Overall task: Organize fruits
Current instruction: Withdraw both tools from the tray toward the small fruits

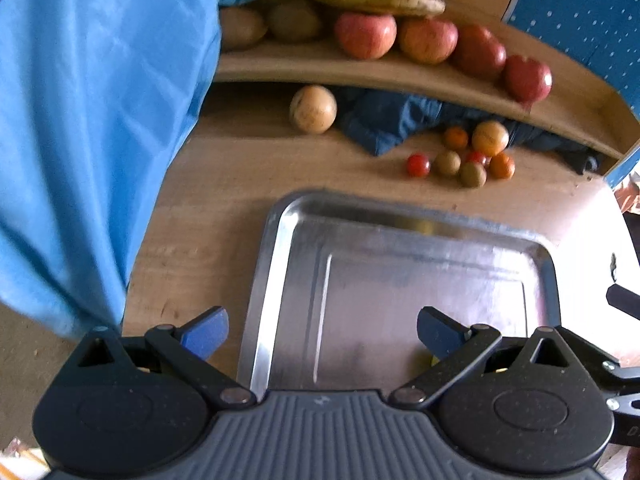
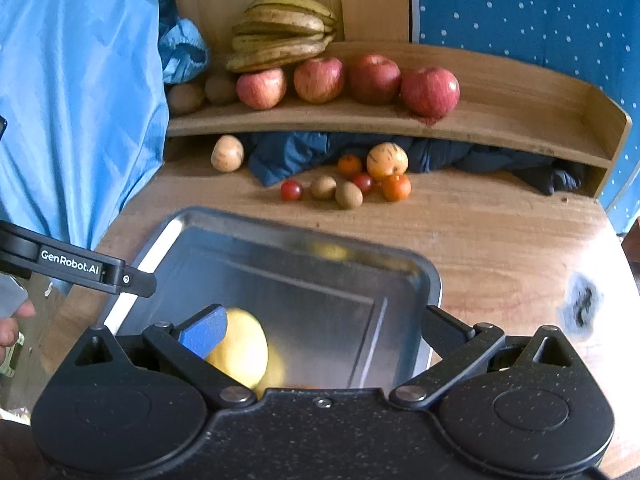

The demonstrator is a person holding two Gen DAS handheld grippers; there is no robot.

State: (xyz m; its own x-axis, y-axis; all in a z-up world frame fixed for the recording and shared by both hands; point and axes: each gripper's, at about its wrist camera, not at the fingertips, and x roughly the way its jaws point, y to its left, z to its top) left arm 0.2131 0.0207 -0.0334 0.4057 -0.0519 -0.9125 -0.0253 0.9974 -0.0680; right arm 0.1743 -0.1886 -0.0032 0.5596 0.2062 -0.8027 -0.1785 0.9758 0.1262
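One yellow fruit in tray, touching left fingers

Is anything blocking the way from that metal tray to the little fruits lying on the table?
Nothing visible does. Between the tray and the small fruits lies only bare wooden table. The dark blue cloth sits behind them, under the shelf.

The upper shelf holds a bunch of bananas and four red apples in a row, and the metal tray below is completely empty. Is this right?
Not fully. The shelf does hold the bananas and four apples, but the metal tray is not empty: the right wrist view shows a yellow fruit lying in it, beside the right tool, whose fingers are spread open.
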